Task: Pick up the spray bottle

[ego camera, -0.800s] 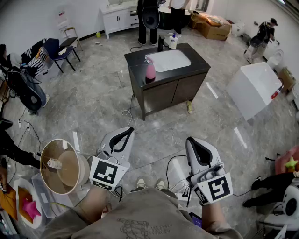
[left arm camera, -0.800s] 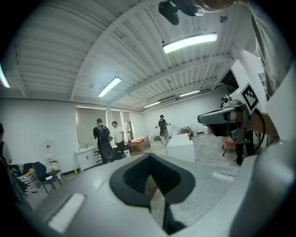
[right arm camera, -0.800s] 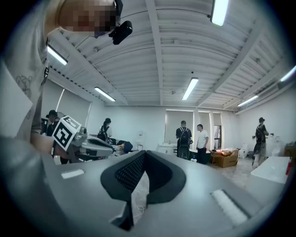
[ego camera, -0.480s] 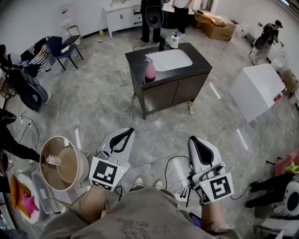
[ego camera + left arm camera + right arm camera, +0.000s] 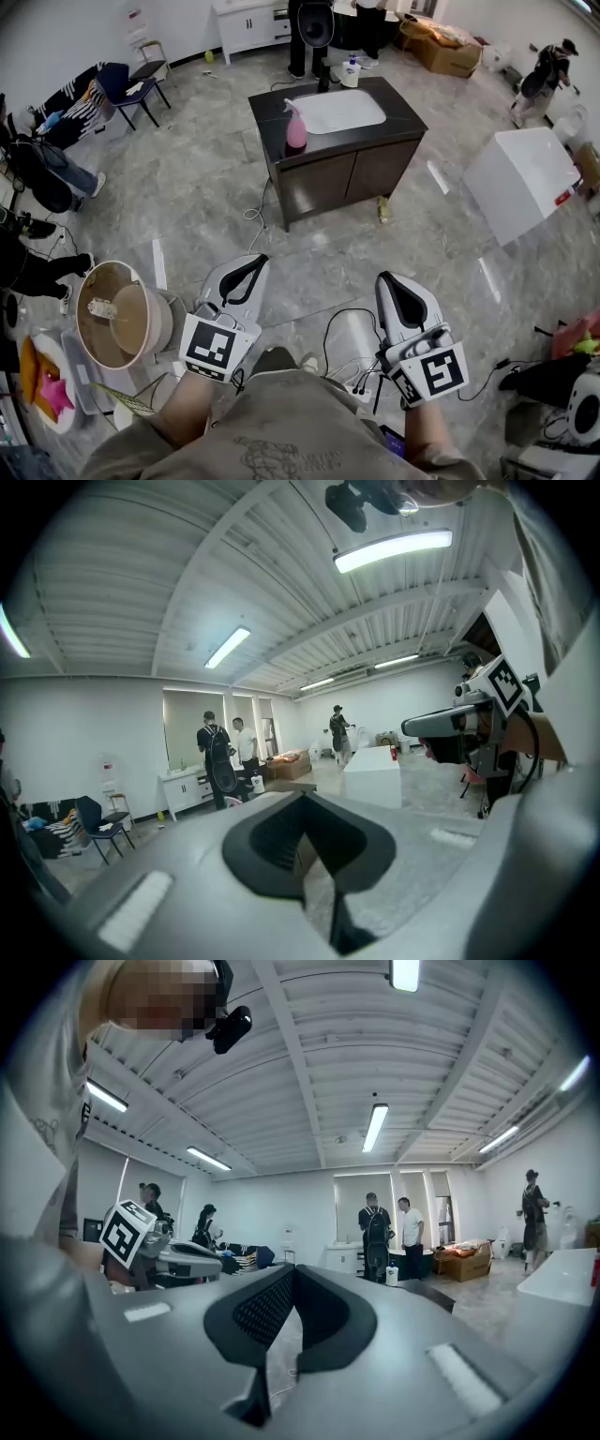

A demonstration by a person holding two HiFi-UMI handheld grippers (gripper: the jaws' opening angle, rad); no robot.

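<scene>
Pink spray bottle [image 5: 296,134] stands upright, nozzle pointing left.

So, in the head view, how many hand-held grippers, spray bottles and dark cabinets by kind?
Hand-held grippers: 2 (left hand-held gripper, right hand-held gripper)
Spray bottle: 1
Dark cabinet: 1
Total: 4
</scene>
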